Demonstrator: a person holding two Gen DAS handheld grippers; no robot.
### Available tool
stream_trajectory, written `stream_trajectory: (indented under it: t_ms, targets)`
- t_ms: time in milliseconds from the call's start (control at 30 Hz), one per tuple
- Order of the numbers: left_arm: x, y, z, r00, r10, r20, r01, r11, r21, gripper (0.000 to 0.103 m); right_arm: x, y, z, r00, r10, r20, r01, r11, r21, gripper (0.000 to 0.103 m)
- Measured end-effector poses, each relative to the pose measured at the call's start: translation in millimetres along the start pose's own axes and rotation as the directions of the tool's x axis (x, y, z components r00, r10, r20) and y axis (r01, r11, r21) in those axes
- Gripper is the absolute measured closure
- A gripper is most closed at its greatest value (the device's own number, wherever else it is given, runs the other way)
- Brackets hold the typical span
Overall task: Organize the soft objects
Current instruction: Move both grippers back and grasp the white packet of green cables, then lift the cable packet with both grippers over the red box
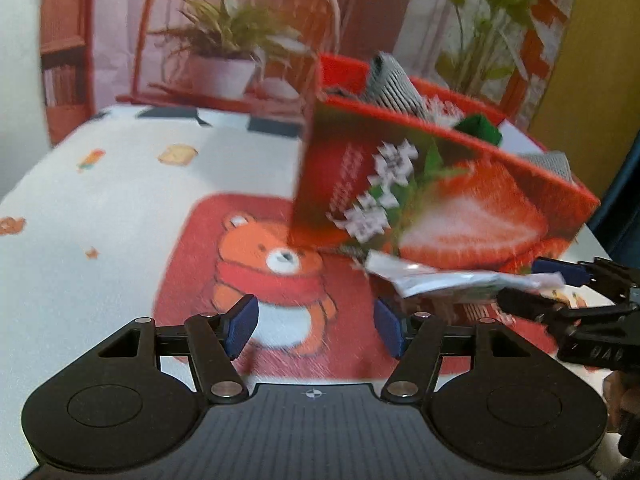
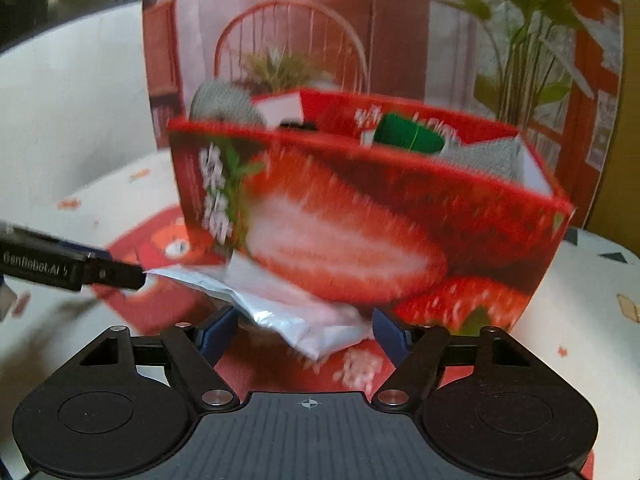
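Strawberry-print box [image 2: 360, 240]: red cardboard, open top, large sliced-strawberry picture and white lettering on its front wall; stands on the table, seen from both wrist views. Both views are motion-blurred.

Contents of box: grey knitted cloth [image 2: 224, 106] rising above the rim at the left end; a second grey knitted piece [image 2: 484, 160] at the right end; a dark green soft item [image 2: 408, 136] between them, its top above the rim.

White plastic packet [image 2: 288, 312]: crinkled, lying in front of the box at its lower front edge, touching or just beside the box wall; in the right wrist view it sits between the blue pads of the right gripper's fingers.

Right gripper [image 2: 304, 336]: jaws spread wide, pads on either side of the packet, neither pad seen pressing it. In the left wrist view it enters from the right edge [image 1: 560, 284], fingertips at the packet's [image 1: 460, 280] end; whether they touch it cannot be told.

Left gripper [image 1: 316, 324]: jaws wide apart, nothing between them, above the bear picture. In the right wrist view its black finger reaches in from the left [image 2: 100, 272], tip at the packet's left corner.

Table [image 1: 100, 208]: covered with a white cloth printed with small motifs and a red panel showing an orange bear [image 1: 272, 276] in a red scarf.

Backdrop [image 1: 240, 40]: printed scene of a chair, potted plants and shelves, behind the table.
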State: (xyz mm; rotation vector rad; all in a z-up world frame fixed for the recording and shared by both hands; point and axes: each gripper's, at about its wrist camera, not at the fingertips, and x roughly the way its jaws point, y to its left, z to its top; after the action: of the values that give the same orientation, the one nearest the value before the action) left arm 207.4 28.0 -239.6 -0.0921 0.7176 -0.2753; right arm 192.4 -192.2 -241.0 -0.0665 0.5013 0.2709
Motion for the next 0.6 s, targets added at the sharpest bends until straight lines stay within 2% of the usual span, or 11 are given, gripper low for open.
stream_trajectory:
  t_ms: [133, 267, 333, 467, 600]
  targets:
    - [-2.2, 0.0, 8.0, 0.998, -0.054, 0.027, 0.054, 0.999, -0.001, 0.036, -2.8, -10.6, 13.4, 0.999, 0.009, 0.044, -0.011, 0.999, 0.045, 0.041]
    - [0.6, -14.8, 18.2, 0.986, -0.155, 0.060, 0.151, 0.986, 0.069, 0.037, -0.9, -21.4, 20.1, 0.998, 0.017, 0.058, -0.022, 0.995, 0.096, 0.045]
    - [7.9, -24.5, 23.7, 0.978, -0.206, 0.042, 0.200, 0.973, 0.114, 0.038, -0.9, -25.0, 21.3, 0.998, 0.015, 0.061, -0.021, 0.994, 0.110, 0.045]
    - [23.8, -41.1, 30.4, 0.971, -0.239, 0.022, 0.231, 0.955, 0.186, 0.038, -0.2, -27.9, 20.6, 0.998, 0.022, 0.061, -0.029, 0.991, 0.133, 0.045]
    - [41.4, -47.3, 37.5, 0.959, -0.283, 0.026, 0.275, 0.945, 0.175, 0.041, 1.4, -27.0, 20.7, 0.998, 0.022, 0.062, -0.030, 0.991, 0.127, 0.045]
